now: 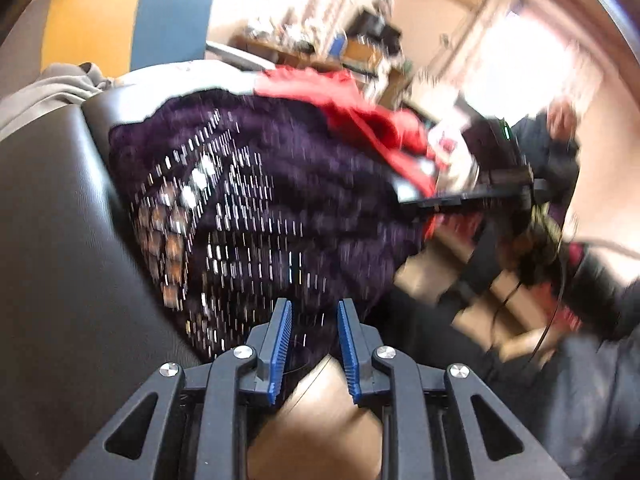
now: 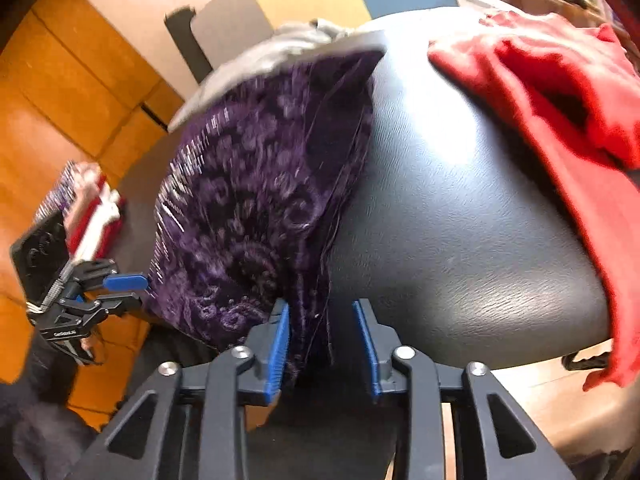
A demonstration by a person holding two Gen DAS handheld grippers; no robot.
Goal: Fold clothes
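A dark purple patterned garment with sequins (image 1: 260, 200) (image 2: 248, 200) lies on a black padded leather surface (image 1: 52, 240) (image 2: 460, 220), its near edge hanging over the front. My left gripper (image 1: 314, 312) (image 2: 134, 292) stands at that edge, blue pads apart, with purple fabric between them. My right gripper (image 2: 320, 312) is open too, and a fold of the garment's edge hangs between its fingers, against the left pad. In the left wrist view the right gripper (image 1: 416, 200) shows blurred at the right, beside a red garment (image 1: 360, 112) (image 2: 560, 100).
A grey garment (image 1: 48, 88) (image 2: 280, 48) lies at the far side of the surface. A stack of folded clothes (image 2: 88, 208) sits at the left, in front of orange wooden cabinets (image 2: 60, 100). A blurred person in dark clothes (image 1: 556, 140) is in the background.
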